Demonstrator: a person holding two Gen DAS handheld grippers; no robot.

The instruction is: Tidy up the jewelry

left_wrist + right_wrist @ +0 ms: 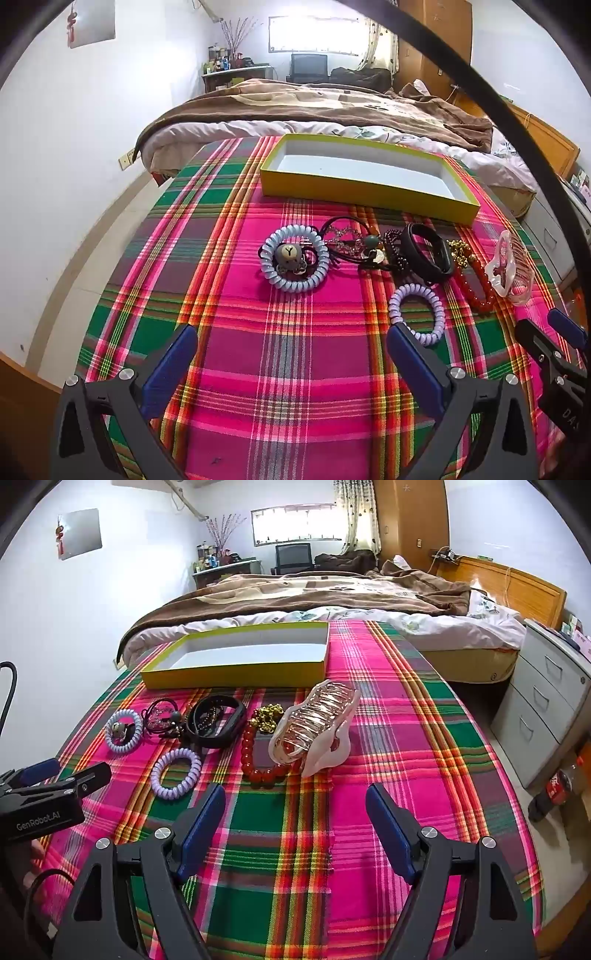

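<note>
On the plaid cloth lies a row of jewelry in front of an empty yellow box [369, 195] [236, 674]. From the left: a pale blue coil band [295, 258] [123, 734] with a bear charm, dark beaded cords [354, 243], a black bracelet [430, 254] [216, 720], gold beads [269, 714], a red bead bracelet [476, 291] [258, 760], a clear pink hair claw [511, 267] [317, 727], and nearer, a lilac coil band [417, 314] [175, 773]. My left gripper [291, 339] is open, its right finger beside the lilac band. My right gripper [295, 801] is open just short of the claw.
The plaid cloth [295, 369] [388, 738] covers a table. Behind it stands a bed with a brown blanket [332, 103]. Grey drawers [546, 701] and a cola bottle [557, 790] on the floor are to the right. A white wall runs along the left.
</note>
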